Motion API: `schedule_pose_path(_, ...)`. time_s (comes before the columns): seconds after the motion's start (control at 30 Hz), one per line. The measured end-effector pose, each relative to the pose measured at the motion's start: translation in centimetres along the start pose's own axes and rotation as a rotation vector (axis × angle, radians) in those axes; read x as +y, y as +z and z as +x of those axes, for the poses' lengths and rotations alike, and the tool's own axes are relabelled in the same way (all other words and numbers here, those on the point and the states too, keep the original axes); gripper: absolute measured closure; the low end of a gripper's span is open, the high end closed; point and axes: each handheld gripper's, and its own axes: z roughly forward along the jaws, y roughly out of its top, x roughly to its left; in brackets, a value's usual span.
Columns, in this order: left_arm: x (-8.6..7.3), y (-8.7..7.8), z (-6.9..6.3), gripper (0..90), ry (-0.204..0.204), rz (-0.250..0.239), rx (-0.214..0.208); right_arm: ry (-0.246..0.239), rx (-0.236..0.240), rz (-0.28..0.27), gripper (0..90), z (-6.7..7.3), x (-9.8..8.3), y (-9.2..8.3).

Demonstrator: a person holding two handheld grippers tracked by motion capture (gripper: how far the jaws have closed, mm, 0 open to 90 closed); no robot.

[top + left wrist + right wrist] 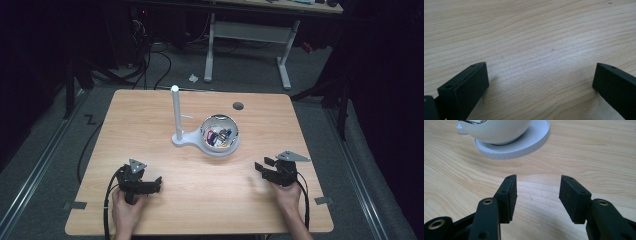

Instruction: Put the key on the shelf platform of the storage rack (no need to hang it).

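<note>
- Landmark = white bowl [220, 135], one only, sitting on a round white stand [197, 140] w/ one upright white post [176, 112] at the stand's left end; all near the middle of the table [150, 115].
- Inside the bowl: a small heap of colourful bits [219, 136], red, blue, purple; too small to count or say what they are.
- Left gripper [158, 183]: well apart from the bowl, toward the near-left edge. Jaws stand wide, nothing btw them, just bare wood in the left gripper view.
- Right gripper [263, 167]: nearer the bowl, off its near-right side, tips aimed at it. Jaws about half open, empty; in the right gripper view the bowl and stand base [524, 142] lie ahead, not touching the jaws.
- Progress, my guess: work hasn't really begun. Nothing lifted, bowl's contents look undisturbed, both grippers empty-handed. Looks like an approach to the bowl w/ the right one; everything else is left to do.
- Count: 2 grippers, 2 hands, 1 bowl, 1 stand, 1 post, 1 table. One dark round hole [238, 106] in the tabletop beyond the bowl.
</note>
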Motion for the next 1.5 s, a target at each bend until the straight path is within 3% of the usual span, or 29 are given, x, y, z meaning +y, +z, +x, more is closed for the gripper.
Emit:
schedule_pose_path(0.23, 0.0, 0.0, 0.0, 0.7, 0.000, 0.000, 0.000, -0.006, -0.007, 0.018, 48.1, 0.3, -0.4, 0.7)
schedule_pose_path(0.43, 0.0, 0.0, 0.0, 0.7, 0.001, 0.000, -0.001, -0.061, -0.039, 0.049, 47.2, 0.9, -0.8, 1.2)
schedule_pose_path(0.8, 0.0, 0.0, 0.0, 0.7, 0.003, 0.000, -0.001, -0.076, -0.049, 0.086, 45.5, 1.4, -1.6, 1.8)
schedule_pose_path(1.17, 0.0, 0.0, 0.0, 0.7, 0.005, 0.001, -0.002, -0.127, -0.078, 0.114, 42.8, 2.0, -1.7, 2.1)
schedule_pose_path(1.5, 0.0, 0.0, 0.1, 0.7, 0.010, -0.001, -0.005, -0.126, -0.077, 0.116, 40.0, 2.0, -1.7, 2.1)
